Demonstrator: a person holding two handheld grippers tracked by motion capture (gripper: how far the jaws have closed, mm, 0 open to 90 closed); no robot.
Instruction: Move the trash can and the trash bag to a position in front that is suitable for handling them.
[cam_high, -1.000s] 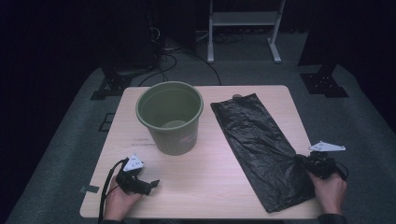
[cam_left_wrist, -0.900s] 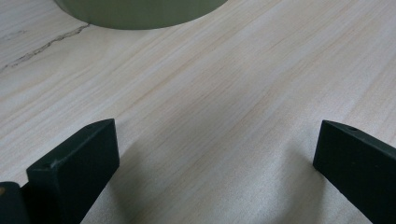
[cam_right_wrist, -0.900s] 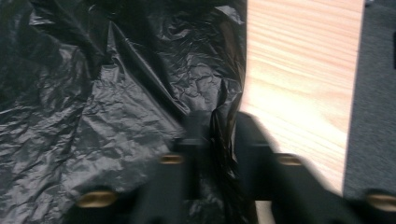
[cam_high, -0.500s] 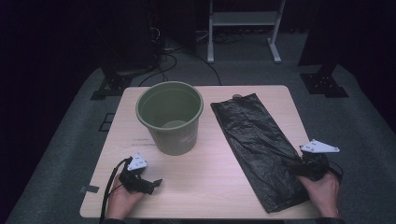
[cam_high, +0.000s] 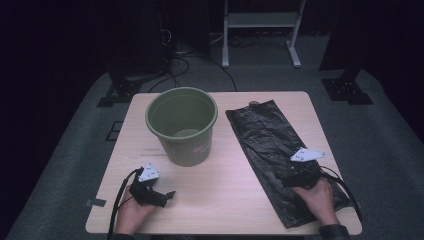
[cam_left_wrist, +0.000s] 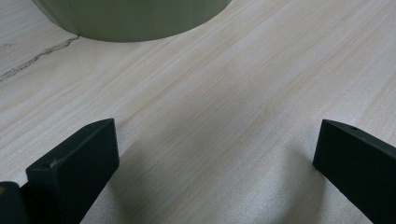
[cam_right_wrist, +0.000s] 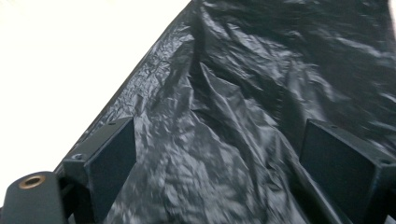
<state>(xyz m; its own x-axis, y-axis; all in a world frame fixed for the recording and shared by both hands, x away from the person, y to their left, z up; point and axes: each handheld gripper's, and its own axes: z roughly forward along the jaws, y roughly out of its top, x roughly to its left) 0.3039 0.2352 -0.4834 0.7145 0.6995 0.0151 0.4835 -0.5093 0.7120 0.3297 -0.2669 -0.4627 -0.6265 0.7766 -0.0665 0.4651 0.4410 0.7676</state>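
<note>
Lining not begun: flat black plastic bin bag (cam_high: 280, 160) lies on the pale wooden bench (cam_high: 220, 195) beside the empty green plastic bucket (cam_high: 182, 125); right claw (cam_right_wrist: 215, 154) and left claw (cam_left_wrist: 215, 154) released, the right's jaws just opened.

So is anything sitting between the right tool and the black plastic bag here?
Nothing visible. The right tool is over the crumpled black plastic bag, which lies flat on the light wooden table; in the right gripper view, bag film lies directly between its open jaws. The green plastic bucket stands off to the side.
</note>
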